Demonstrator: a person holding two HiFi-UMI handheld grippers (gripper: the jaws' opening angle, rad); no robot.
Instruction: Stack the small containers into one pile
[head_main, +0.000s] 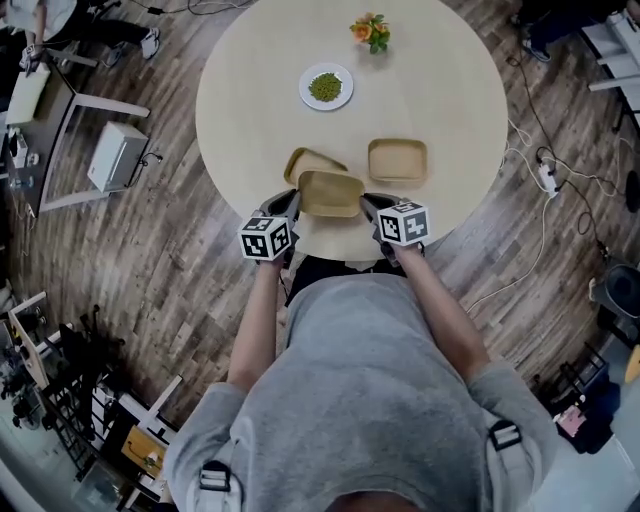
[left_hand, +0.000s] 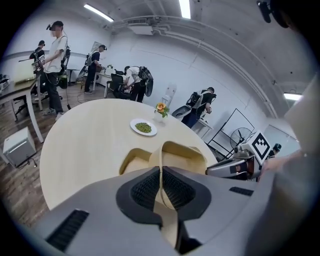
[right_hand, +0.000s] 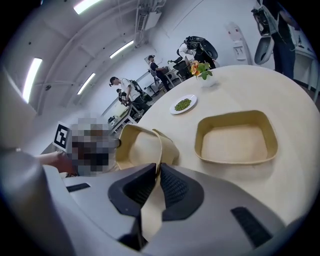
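Gripping one tan rounded-rectangular container (head_main: 331, 193) by thin rims, left tool (left_hand: 161, 181), right tool (right_hand: 157, 181), ribbed pads (left_hand: 145, 190)

Grey tee (head_main: 370, 400), black strap buckles (head_main: 505, 435); b&w marker cubes (head_main: 266, 238), black ribbed fingers (left_hand: 147, 190).

A round pale table (head_main: 450, 90) stood on a wooden floor (head_main: 170, 290), bearing a white plate (head_main: 326, 86) of green food and, nearer its far edge, a small orange flower (head_main: 370, 32), while a white box (head_main: 117, 155) sat on the floor at its left and a power strip (head_main: 548, 178) at its right.
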